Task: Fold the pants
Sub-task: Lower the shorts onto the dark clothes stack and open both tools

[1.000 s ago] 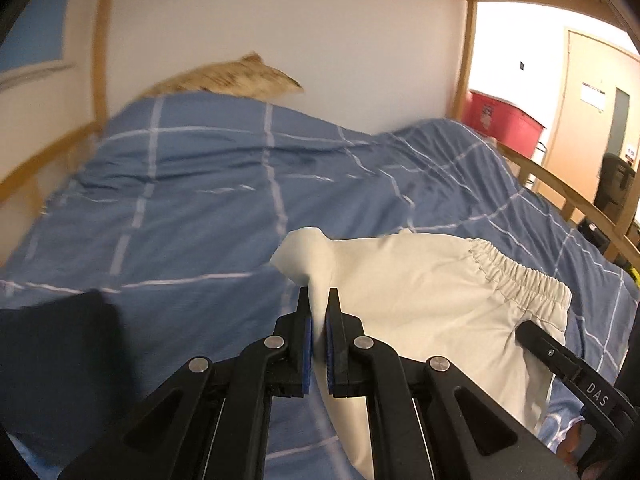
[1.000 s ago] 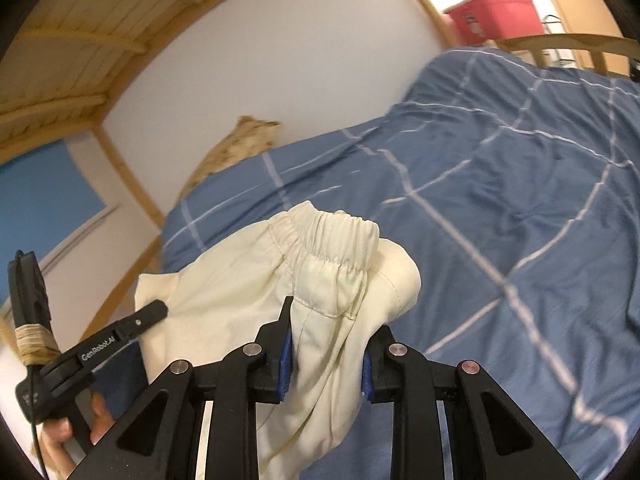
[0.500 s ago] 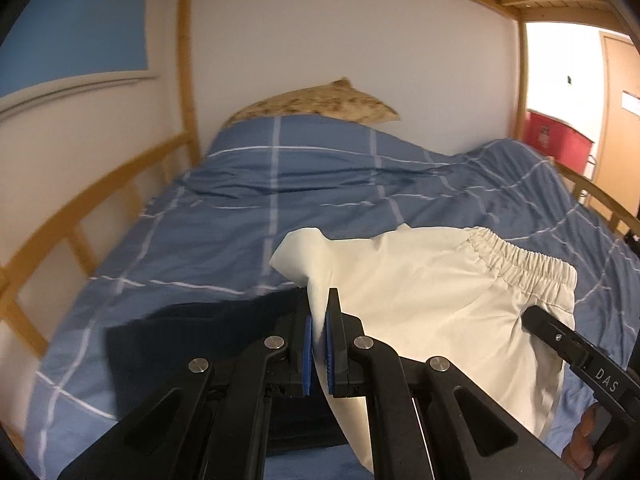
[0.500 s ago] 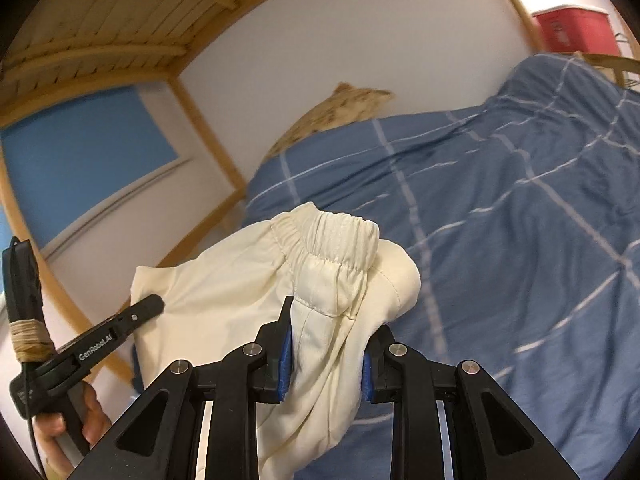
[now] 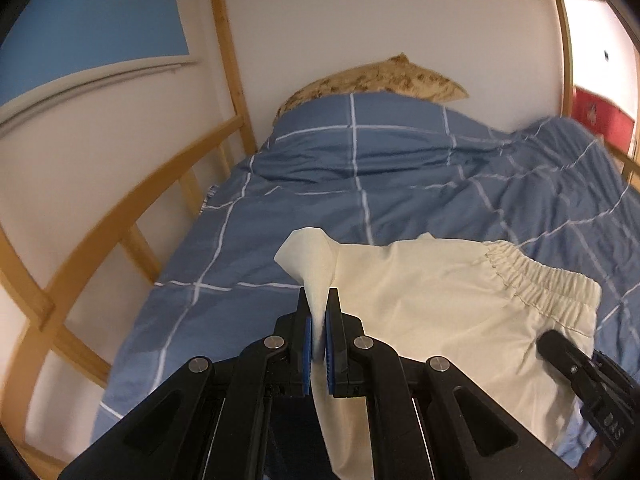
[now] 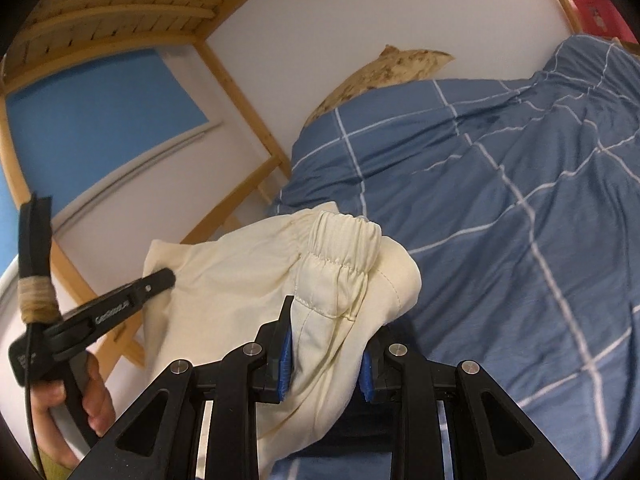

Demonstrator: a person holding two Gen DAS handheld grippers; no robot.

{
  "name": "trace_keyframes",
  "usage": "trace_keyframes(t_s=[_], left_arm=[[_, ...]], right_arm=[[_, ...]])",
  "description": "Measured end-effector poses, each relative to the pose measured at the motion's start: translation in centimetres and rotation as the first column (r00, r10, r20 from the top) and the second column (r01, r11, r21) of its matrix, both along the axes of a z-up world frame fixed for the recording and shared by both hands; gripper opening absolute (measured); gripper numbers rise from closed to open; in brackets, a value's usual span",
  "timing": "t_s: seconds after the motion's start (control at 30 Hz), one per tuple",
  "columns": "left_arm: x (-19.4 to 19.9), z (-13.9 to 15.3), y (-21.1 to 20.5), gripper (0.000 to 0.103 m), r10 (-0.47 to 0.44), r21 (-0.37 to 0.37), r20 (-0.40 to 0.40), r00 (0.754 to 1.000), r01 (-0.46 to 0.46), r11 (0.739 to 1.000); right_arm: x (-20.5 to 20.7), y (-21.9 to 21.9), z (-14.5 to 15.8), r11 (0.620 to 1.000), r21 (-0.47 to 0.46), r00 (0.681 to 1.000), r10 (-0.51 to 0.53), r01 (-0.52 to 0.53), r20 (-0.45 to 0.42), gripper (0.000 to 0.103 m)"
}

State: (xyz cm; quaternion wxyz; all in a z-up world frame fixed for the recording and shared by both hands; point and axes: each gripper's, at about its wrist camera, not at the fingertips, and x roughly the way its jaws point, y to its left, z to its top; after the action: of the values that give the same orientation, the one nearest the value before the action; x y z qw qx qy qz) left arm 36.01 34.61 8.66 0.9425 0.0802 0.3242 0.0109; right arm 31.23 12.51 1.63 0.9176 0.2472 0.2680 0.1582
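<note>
Our left gripper [image 5: 317, 312] pinches the pants [image 5: 440, 292]; our right gripper [image 6: 326, 344] clamps the waistband [image 6: 340, 240] bunch. We should keep both level, cloth taut between them, lowering onto the bed [image 5: 360, 184] ahead.

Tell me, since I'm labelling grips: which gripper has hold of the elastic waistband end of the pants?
The right gripper: its fingers pinch the gathered waistband of the cream pants. The left gripper is clamped on a plain, smooth corner instead.

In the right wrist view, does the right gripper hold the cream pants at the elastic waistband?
Yes, the right gripper is shut on the cream pants at the gathered elastic waistband.
</note>
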Motion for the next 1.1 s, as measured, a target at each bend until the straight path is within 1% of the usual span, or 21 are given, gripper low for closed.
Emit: trace_keyframes(t_s=[0.13, 0.23, 0.27, 0.3, 0.37, 0.4, 0.43, 0.47, 0.5, 0.53, 0.57, 0.6, 0.63, 0.67, 0.7, 0.83, 0.87, 0.93, 1.0, 1.1], left_arm=[[1.9, -1.4, 0.2, 0.007, 0.002, 0.054, -0.028, 1.0, 0.0, 0.999], [2.2, -2.0, 0.1, 0.007, -0.005, 0.082, -0.04, 0.999, 0.009, 0.997], [2.2, -2.2, 0.3, 0.007, -0.009, 0.085, -0.04, 0.999, 0.012, 0.996], [2.2, -2.3, 0.3, 0.007, -0.007, 0.089, -0.04, 0.999, 0.011, 0.996], [2.3, -2.6, 0.4, 0.009, 0.002, 0.086, -0.047, 0.999, 0.002, 0.996], [2.4, -2.7, 0.5, 0.011, 0.01, 0.087, -0.052, 0.999, -0.006, 0.996], [2.5, -2.8, 0.6, 0.017, 0.026, 0.091, -0.056, 0.998, -0.02, 0.996], [2.6, -2.9, 0.6, 0.022, 0.037, 0.095, -0.06, 0.998, -0.031, 0.995], [2.4, -3.0, 0.5, 0.023, 0.046, 0.101, -0.054, 0.997, -0.04, 0.994], [2.3, -2.9, 0.5, 0.025, 0.05, 0.097, -0.048, 0.998, -0.045, 0.994], [2.2, -2.8, 0.5, 0.031, 0.064, 0.091, -0.044, 0.997, -0.06, 0.994], [2.0, -2.6, 0.7, 0.038, 0.088, 0.09, -0.03, 0.996, -0.085, 0.992], [1.8, -2.4, 0.7, 0.055, 0.102, 0.088, -0.016, 0.995, -0.101, 0.991], [1.5, -2.0, 0.8, 0.069, 0.122, 0.088, 0.006, 0.992, -0.122, 0.989], [1.2, -1.6, 0.9, 0.071, 0.134, 0.089, 0.018, 0.991, -0.135, 0.987], [-0.3, 0.3, 0.7, 0.071, 0.17, 0.07, 0.064, 0.983, -0.174, 0.982], [-1.2, 1.0, 0.3, 0.071, 0.174, 0.053, 0.08, 0.981, -0.179, 0.982], [-2.9, 2.0, -0.7, 0.071, 0.165, 0.044, 0.095, 0.982, -0.169, 0.985], [-5.1, 2.6, -2.0, 0.073, 0.174, 0.039, 0.107, 0.979, -0.179, 0.983], [-8.3, 2.9, -4.1, 0.081, 0.156, 0.018, 0.111, 0.982, -0.159, 0.987]], right_arm=[[0.3, 2.0, -1.1, 0.999, -0.041, 1.0, -0.013, 0.013, -0.004, 0.027], [0.2, 2.3, -2.0, 0.998, -0.055, 1.0, -0.011, 0.009, -0.025, 0.029], [0.2, 2.3, -2.1, 0.999, -0.046, 0.999, -0.013, 0.011, -0.034, 0.034], [0.0, 2.0, -2.5, 0.999, -0.035, 0.998, -0.02, 0.018, -0.055, 0.041], [-0.6, 1.5, -2.9, 0.997, -0.03, 0.994, -0.069, 0.066, -0.09, 0.05], [-0.9, 1.4, -3.0, 0.996, -0.031, 0.991, -0.085, 0.083, -0.102, 0.052], [-1.2, 1.3, -3.0, 0.994, -0.038, 0.988, -0.105, 0.102, -0.116, 0.054], [-1.6, 1.2, -2.9, 0.99, -0.057, 0.982, -0.134, 0.127, -0.131, 0.059], [-2.0, 1.0, -2.8, 0.983, -0.083, 0.974, -0.172, 0.162, -0.145, 0.067], [-2.5, 0.8, -2.5, 0.975, -0.105, 0.966, -0.209, 0.195, -0.15, 0.071], [-2.7, 0.6, -2.3, 0.97, -0.119, 0.962, -0.229, 0.212, -0.15, 0.074], [-3.0, 0.4, -1.9, 0.963, -0.139, 0.956, -0.252, 0.232, -0.148, 0.074], [-3.3, 0.2, -1.4, 0.958, -0.153, 0.954, -0.265, 0.244, -0.138, 0.074], [-3.4, 0.0, -0.9, 0.953, -0.165, 0.952, -0.276, 0.254, -0.129, 0.074], [-3.6, -0.1, -0.6, 0.95, -0.172, 0.951, -0.283, 0.261, -0.122, 0.075], [-4.1, -1.1, 1.3, 0.95, -0.17, 0.956, -0.28, 0.263, -0.088, 0.077], [-4.4, -1.5, 1.9, 0.952, -0.172, 0.961, -0.268, 0.252, -0.075, 0.079], [-5.0, -2.3, 2.8, 0.955, -0.176, 0.967, -0.25, 0.24, -0.039, 0.083], [-6.0, -3.5, 3.8, 0.957, -0.193, 0.976, -0.22, 0.218, 0.013, 0.089], [-7.5, -5.9, 4.9, 0.95, -0.249, 0.981, -0.171, 0.188, 0.087, 0.092]])
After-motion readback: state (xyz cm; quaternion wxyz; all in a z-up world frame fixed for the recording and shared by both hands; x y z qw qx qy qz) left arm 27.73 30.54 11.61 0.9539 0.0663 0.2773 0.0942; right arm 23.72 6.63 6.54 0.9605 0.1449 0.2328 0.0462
